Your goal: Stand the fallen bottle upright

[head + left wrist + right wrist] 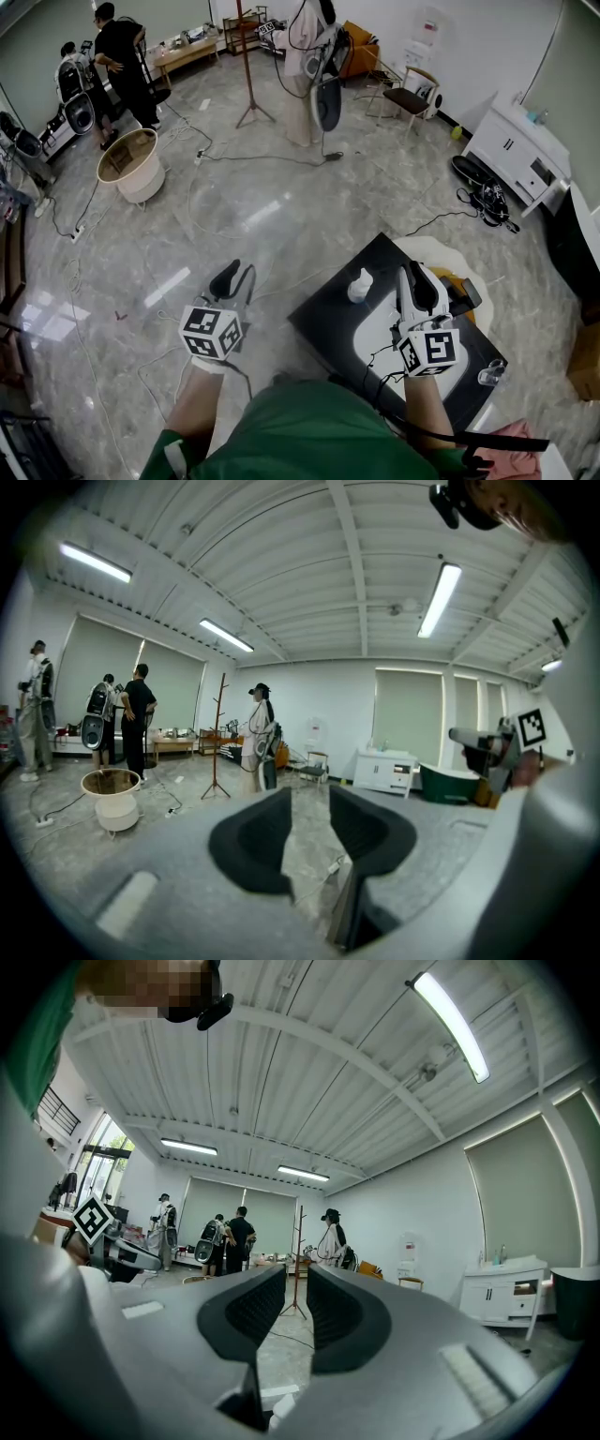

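Note:
A small white bottle [360, 286] with a nozzle top sits on the far left part of the black table [328, 323], beside a white mat [380, 337]; it looks upright, though I cannot be sure. My right gripper [419, 274] hovers over the mat just right of the bottle, its jaws open with nothing between them [296, 1288]. Left of the table, my left gripper [230, 274] hangs over the floor, also open and empty [309, 803]. Neither gripper view shows the bottle.
A small clear object [489, 375] sits at the table's right edge. Cables [216, 159] trail across the marble floor. A white tub [131, 167], a coat stand [248, 66], a chair [408, 94], a white cabinet [516, 141] and several people stand farther off.

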`<control>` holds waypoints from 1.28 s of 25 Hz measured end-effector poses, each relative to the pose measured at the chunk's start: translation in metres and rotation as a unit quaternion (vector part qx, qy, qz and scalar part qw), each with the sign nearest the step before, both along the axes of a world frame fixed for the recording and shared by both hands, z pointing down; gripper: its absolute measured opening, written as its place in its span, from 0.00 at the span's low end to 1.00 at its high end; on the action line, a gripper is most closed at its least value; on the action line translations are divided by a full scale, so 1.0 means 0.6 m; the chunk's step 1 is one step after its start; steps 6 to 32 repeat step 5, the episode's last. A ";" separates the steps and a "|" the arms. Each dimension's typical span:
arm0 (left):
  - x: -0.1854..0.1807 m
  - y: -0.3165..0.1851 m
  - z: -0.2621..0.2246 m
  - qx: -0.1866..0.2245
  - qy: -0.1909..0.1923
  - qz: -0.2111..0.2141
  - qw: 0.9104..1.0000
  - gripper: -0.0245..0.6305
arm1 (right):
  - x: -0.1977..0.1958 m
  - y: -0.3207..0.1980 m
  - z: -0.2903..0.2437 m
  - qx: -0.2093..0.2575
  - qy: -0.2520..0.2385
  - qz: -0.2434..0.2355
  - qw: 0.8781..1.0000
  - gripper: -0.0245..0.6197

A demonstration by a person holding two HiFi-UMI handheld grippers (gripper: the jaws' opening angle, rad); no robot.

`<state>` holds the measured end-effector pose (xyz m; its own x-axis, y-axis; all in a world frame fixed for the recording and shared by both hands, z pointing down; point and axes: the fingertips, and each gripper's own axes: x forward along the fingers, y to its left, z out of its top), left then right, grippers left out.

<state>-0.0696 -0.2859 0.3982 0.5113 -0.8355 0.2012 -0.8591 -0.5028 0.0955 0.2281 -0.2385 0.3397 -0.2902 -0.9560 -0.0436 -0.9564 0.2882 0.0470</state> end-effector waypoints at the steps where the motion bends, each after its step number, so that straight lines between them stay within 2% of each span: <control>1: 0.001 0.002 0.000 0.000 0.000 0.000 1.000 0.23 | 0.001 0.002 0.000 -0.001 -0.001 0.000 1.000 0.15; 32: 0.007 0.009 -0.001 -0.002 -0.001 0.000 1.000 0.23 | 0.006 0.007 -0.001 -0.003 -0.003 -0.001 1.000 0.15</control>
